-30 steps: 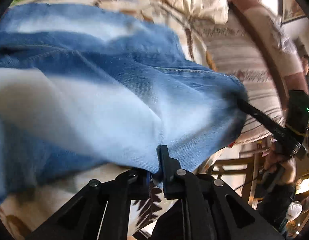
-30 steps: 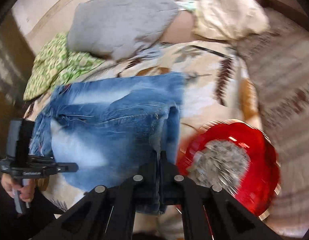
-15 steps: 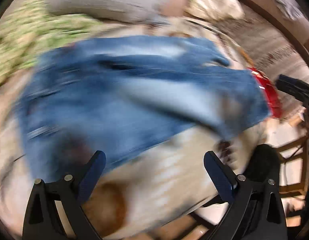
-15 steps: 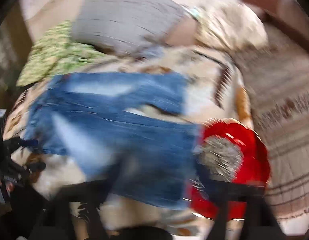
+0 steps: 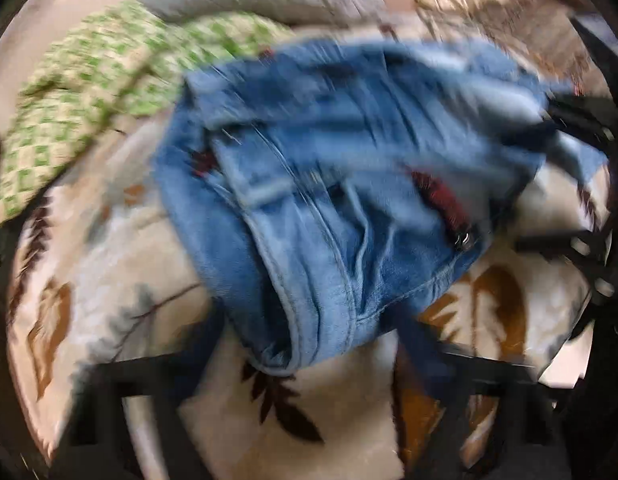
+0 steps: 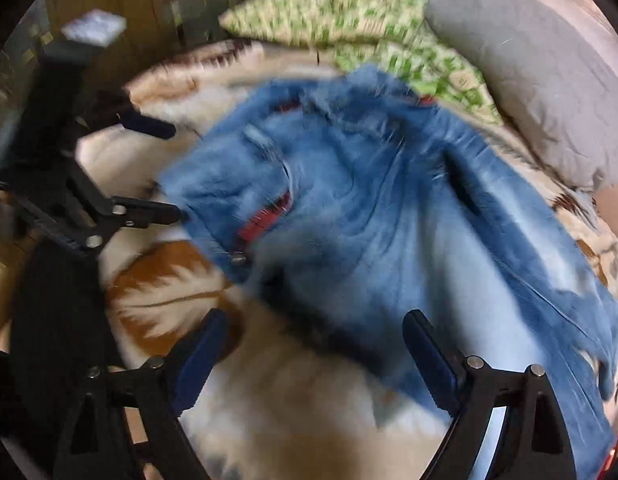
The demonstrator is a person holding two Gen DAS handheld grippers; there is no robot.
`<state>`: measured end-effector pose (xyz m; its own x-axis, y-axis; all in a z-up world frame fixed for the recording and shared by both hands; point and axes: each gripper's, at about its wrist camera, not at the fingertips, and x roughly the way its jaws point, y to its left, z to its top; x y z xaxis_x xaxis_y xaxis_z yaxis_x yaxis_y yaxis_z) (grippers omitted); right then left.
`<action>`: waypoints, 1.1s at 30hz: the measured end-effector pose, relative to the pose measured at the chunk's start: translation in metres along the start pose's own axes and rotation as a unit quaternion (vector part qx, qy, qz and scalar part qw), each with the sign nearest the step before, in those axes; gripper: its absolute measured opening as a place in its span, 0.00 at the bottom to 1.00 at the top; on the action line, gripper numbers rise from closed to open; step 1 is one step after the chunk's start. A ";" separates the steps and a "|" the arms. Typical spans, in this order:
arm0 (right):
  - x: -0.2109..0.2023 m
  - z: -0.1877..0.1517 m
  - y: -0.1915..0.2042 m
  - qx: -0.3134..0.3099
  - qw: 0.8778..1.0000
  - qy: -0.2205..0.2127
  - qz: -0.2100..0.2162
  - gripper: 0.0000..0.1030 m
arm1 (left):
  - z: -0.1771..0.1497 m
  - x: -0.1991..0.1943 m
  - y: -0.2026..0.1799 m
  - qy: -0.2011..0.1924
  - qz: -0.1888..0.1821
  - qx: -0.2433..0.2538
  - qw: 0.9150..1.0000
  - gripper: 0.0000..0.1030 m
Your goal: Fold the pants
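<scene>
The blue jeans (image 6: 389, 216) lie crumpled mid-bed on the leaf-print blanket (image 6: 165, 292), waistband toward 9 o'clock in the right wrist view. Bare blanket gives open room from 6 to 8 o'clock. The right gripper (image 6: 313, 356) hangs spread at 6 o'clock, jaws closing, clasping nothing. The left gripper (image 6: 177, 172) sits at 9 o'clock, jaws closing, tips at the waistband edge. A green checked cloth (image 6: 349, 12) and a grey pillow (image 6: 541, 80) crowd 12 to 2 o'clock.
</scene>
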<state>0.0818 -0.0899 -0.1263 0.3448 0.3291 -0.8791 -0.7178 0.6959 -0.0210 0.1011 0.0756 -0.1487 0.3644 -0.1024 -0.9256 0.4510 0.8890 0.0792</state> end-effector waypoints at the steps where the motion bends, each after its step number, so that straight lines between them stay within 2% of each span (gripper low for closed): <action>1: 0.016 0.003 -0.002 0.000 1.000 0.010 -0.012 0.76 | 0.002 0.003 0.001 -0.005 -0.006 0.004 1.000 0.43; 2: 0.028 0.005 -0.005 0.009 1.000 0.022 -0.011 0.56 | 0.002 0.001 0.003 -0.007 -0.008 0.009 1.000 0.37; 3: 0.034 0.006 -0.012 0.031 0.999 0.028 0.010 0.48 | 0.003 -0.001 0.006 -0.005 -0.015 0.012 1.000 0.27; 4: 0.032 0.008 -0.020 0.066 0.997 0.016 0.023 0.38 | 0.004 -0.008 0.011 -0.011 -0.038 0.007 0.999 0.21; 5: 0.028 0.009 -0.022 0.073 0.997 0.017 0.033 0.23 | 0.005 -0.014 0.016 -0.012 -0.056 0.003 0.998 0.16; 6: 0.022 0.011 -0.019 0.073 0.996 0.017 0.040 0.18 | 0.004 -0.022 0.020 -0.013 -0.054 0.003 0.998 0.16; 8: 0.009 0.014 -0.005 0.059 0.997 0.019 0.054 0.15 | -0.004 -0.039 0.030 -0.021 -0.043 0.005 0.999 0.15; 9: 0.000 0.014 0.005 0.052 0.996 0.015 0.076 0.14 | -0.010 -0.047 0.036 -0.024 -0.041 -0.001 0.999 0.15; 12: -0.020 0.011 0.045 0.023 0.993 0.000 0.118 0.13 | -0.040 -0.070 0.063 -0.027 -0.061 -0.041 0.997 0.15; 15: -0.007 0.008 0.067 0.024 0.989 0.015 0.142 0.13 | -0.063 -0.054 0.068 0.010 -0.058 -0.051 0.997 0.16; 16: 0.002 0.007 0.073 0.017 0.991 0.023 0.134 0.14 | -0.067 -0.048 0.065 0.014 -0.056 -0.050 0.997 0.18; 17: 0.012 0.006 0.073 0.019 0.992 0.037 0.120 0.15 | -0.067 -0.043 0.065 0.011 -0.052 -0.054 0.997 0.24; 19: 0.016 0.004 0.064 0.041 0.990 0.050 0.127 0.21 | -0.060 -0.048 0.068 0.007 -0.050 -0.076 0.996 0.43; 20: 0.009 0.004 0.058 0.047 0.990 0.046 0.128 0.38 | -0.054 -0.057 0.071 -0.007 -0.049 -0.088 0.995 0.67; 21: 0.002 0.004 0.050 0.048 0.990 0.039 0.124 0.70 | -0.050 -0.067 0.073 -0.028 -0.045 -0.098 0.994 0.86; 22: -0.016 0.002 0.036 0.052 0.992 0.015 0.110 0.81 | -0.042 -0.078 0.076 -0.053 -0.035 -0.108 0.992 0.89; 23: -0.029 0.001 0.024 0.059 0.994 -0.007 0.097 0.86 | -0.032 -0.086 0.080 -0.072 -0.029 -0.116 0.990 0.89; 27: -0.073 -0.007 -0.049 0.113 0.992 -0.043 0.037 0.86 | 0.026 -0.089 0.087 -0.093 -0.019 -0.132 0.987 0.89; 30: -0.090 -0.016 -0.128 0.193 0.980 -0.048 -0.028 0.86 | 0.075 -0.067 0.088 -0.081 -0.003 -0.144 0.986 0.89; 33: -0.104 -0.033 -0.213 0.256 0.962 -0.050 -0.082 0.86 | 0.111 -0.048 0.092 -0.066 0.009 -0.151 0.986 0.89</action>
<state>0.1790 -0.2931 -0.0457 0.5024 0.2291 -0.8337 -0.2647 0.9587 0.1039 0.2158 0.1128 -0.0562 0.4819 -0.1242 -0.8674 0.1876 0.9816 -0.0364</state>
